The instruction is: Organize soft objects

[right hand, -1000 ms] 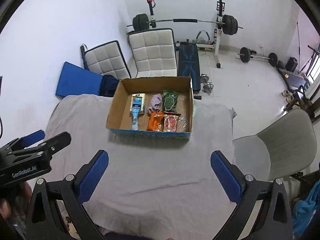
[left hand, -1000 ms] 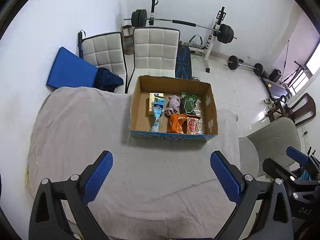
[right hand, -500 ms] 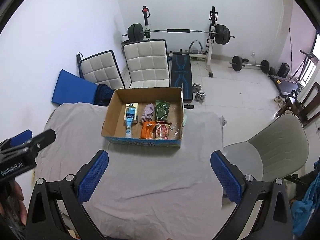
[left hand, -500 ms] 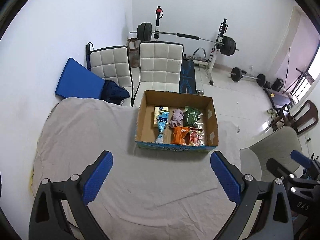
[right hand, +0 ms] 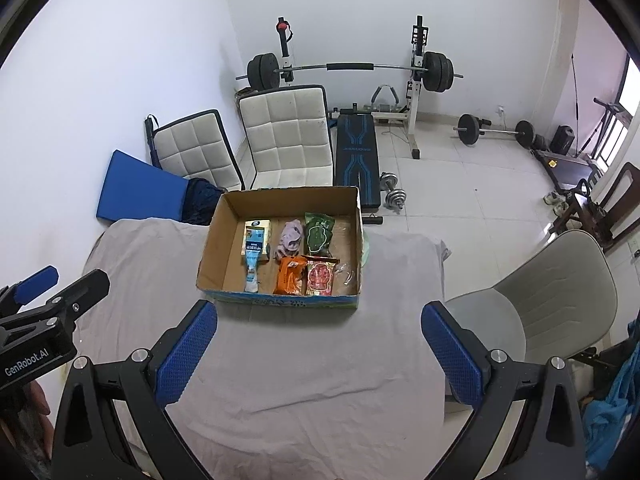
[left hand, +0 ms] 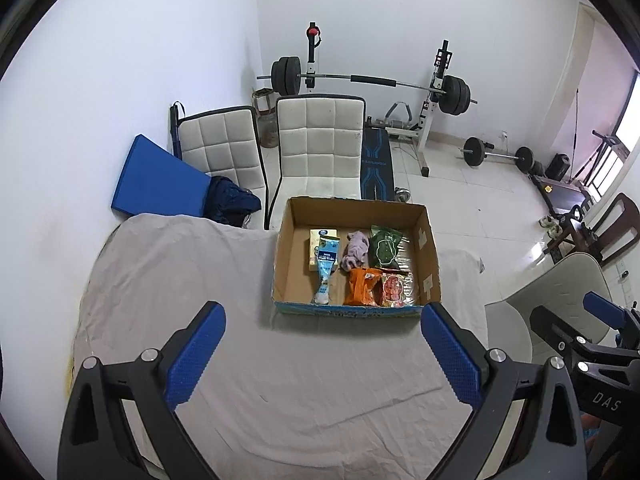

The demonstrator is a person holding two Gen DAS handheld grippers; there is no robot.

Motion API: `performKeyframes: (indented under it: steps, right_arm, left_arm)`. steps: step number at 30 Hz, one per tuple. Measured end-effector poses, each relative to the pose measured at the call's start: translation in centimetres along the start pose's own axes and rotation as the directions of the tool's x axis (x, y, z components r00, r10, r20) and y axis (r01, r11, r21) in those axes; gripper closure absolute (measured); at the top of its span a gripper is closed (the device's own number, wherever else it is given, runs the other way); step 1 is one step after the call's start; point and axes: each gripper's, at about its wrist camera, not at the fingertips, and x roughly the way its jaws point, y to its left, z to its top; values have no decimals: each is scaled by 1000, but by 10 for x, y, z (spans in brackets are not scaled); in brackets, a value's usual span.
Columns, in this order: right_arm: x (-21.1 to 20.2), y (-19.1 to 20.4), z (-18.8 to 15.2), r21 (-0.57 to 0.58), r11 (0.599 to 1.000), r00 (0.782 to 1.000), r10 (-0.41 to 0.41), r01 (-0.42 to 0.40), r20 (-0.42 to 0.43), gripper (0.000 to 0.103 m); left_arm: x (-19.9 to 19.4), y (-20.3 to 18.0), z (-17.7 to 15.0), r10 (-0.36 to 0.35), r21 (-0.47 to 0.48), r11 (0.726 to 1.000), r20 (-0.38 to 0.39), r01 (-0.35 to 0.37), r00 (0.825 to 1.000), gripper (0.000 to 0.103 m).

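An open cardboard box (left hand: 430,248) (right hand: 212,240) stands on the grey-clothed table. It holds a blue-and-yellow pouch (left hand: 325,258) (right hand: 254,248), a lilac cloth (left hand: 356,249) (right hand: 290,237), a green packet (left hand: 385,246) (right hand: 319,234), an orange packet (left hand: 361,286) (right hand: 291,276) and a red packet (left hand: 393,288) (right hand: 321,275). My left gripper (left hand: 323,354) is open and empty, raised well short of the box. My right gripper (right hand: 319,354) is open and empty too, beside it; it also shows at the right edge of the left wrist view (left hand: 588,332).
The table cloth (left hand: 192,280) (right hand: 304,380) spreads to the table's edges. Two white padded chairs (left hand: 320,140) and a blue mat (left hand: 156,178) stand behind the table. A grey chair (right hand: 532,292) stands at the right. A barbell rack (right hand: 352,68) and weights stand at the far wall.
Both grippers have drawn back and up from the box, which now looks smaller and farther. Both stay open and empty.
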Motion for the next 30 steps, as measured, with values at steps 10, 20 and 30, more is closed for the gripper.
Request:
performKeyframes:
  steps: [10,20,30]
  right_arm:
    - [-4,2,6,-16,1000,1000,-4,5,21,0]
    - [-5,2,6,-22,1000,1000,-13,14,20,0]
    - [-11,1,5,-28,999,999,-31,32,35,0]
  left_arm:
    - [-1,1,2,3,4,1000,1,-3,1000,3]
    - [-4,0,1,5,6,1000,6,-6,1000,3]
    - [-5,0,-1,8,9,1000,5,-8,1000,3]
